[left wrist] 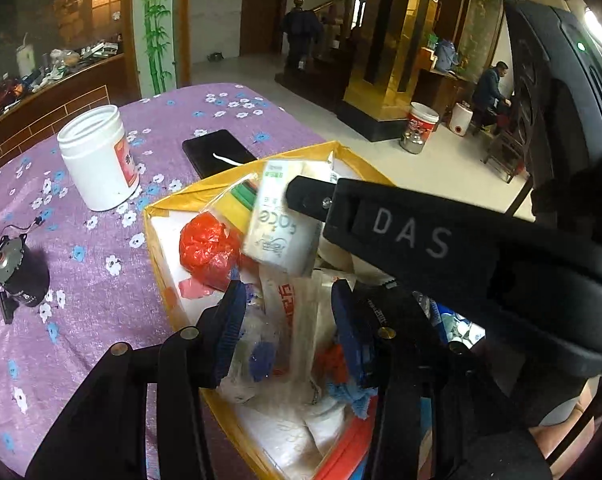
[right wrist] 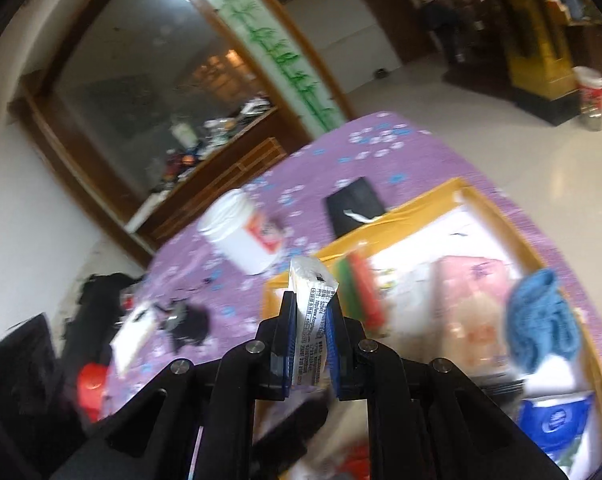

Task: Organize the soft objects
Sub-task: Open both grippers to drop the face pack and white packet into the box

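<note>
Right gripper clamped on tissue pack above yellow box. Left gripper narrow, apparently pinching clear bag over box; blur. Lower both inside rim, then release.

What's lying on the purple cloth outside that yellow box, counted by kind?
White jar: 1
Black phone: 1
Small black motor: 1
Total: 3 in the left view; the blurred right view shows more at the table's edge that I cannot identify.
</note>
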Demonstrator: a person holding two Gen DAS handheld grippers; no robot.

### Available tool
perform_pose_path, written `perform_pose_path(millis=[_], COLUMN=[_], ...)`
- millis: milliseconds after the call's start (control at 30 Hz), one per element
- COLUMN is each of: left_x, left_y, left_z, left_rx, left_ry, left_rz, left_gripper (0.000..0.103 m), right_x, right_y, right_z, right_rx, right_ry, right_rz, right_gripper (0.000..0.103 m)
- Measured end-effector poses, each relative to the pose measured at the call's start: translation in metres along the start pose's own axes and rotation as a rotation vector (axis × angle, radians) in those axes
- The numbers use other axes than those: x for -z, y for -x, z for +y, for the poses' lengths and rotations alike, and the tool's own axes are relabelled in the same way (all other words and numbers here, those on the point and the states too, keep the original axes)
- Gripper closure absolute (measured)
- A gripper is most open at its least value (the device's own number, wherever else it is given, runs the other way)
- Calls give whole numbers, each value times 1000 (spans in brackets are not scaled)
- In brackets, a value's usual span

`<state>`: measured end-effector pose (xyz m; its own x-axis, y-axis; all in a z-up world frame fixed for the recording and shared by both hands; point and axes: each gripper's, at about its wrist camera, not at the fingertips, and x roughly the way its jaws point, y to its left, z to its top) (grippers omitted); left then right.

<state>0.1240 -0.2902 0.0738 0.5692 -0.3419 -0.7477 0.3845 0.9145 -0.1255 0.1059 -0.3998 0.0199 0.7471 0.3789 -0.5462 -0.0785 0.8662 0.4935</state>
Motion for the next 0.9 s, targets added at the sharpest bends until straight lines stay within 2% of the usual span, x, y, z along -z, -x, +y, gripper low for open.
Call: perform_pose_path(millis=[300,567,667,733,800,900], left_x=[7,11,11,11,12,13], left_y=[2,14,16,17,19,21], left_z=[3,0,1,3,4,6], left_rx=[9,-14,-22,-26,-28,-44], left_ry=[3,-19,-27,-30,-29,-33], left_rz=[17,-10,-18,-22,-26,-34], left_gripper=[62,62,62,62,62,61], right_x=[2,2,3,3,3,2], right_y=[-10,-9,-6,-7,-7,-7], right_z=[-14,-22,-22,-22,-23,-24], right_rx=[109,159,205,218,247,270], right_ry=[-19,-44,-26,-24,-12,-14], right_rz=[18,14,-1,1,-2,-3], right_gripper=[88,89,88,87,81,78])
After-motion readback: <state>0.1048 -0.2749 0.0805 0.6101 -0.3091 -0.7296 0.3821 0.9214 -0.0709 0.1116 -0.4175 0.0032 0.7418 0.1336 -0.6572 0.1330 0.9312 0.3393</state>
